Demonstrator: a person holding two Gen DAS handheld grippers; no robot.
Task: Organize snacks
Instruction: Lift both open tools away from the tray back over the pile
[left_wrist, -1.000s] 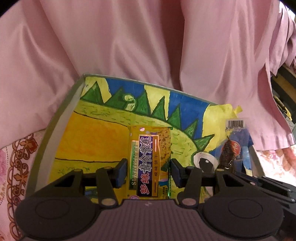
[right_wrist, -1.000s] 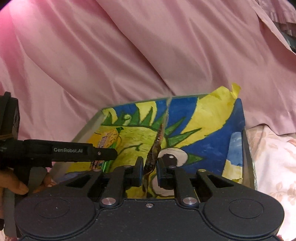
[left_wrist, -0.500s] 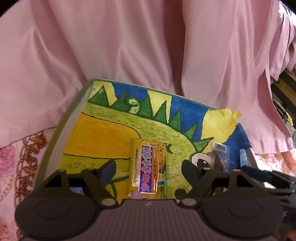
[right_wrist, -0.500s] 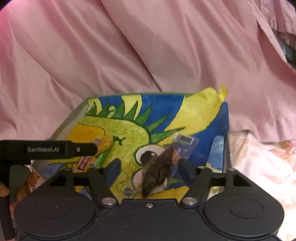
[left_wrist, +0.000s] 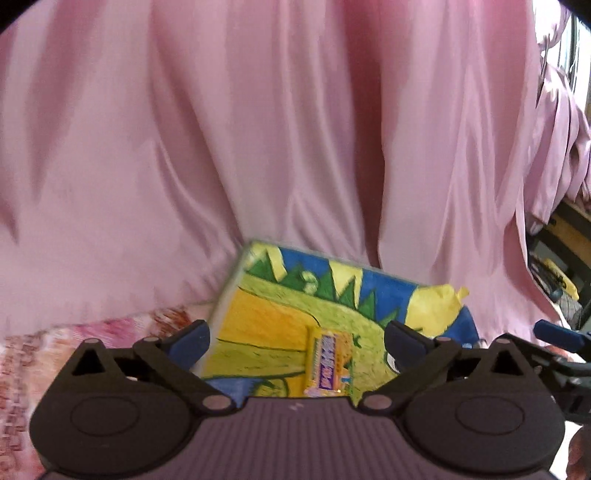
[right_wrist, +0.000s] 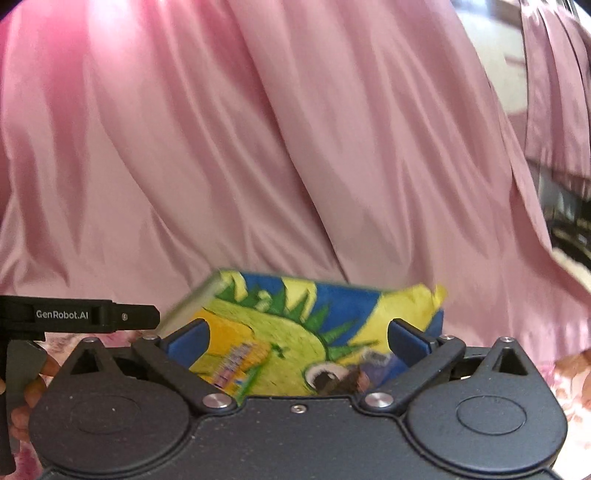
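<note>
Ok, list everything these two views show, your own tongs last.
tray: one, painted yellow, green and blue, in front of the curtain.
yellow snack packet: one, purple label, lying in the tray.
dark snack packet: one, clear wrapper, on the tray's right side.
curtain: one, pink, behind the tray.
floral cloth: pink, under the tray.
left tongs: open, empty, above the tray.
right tongs: open, empty, above the tray.

Left gripper (left_wrist: 297, 338): jaws spread wide, nothing between the blue pads. Right gripper (right_wrist: 298, 334): jaws likewise spread wide, empty. Left gripper's finger visible at the right-wrist view's left edge.
</note>
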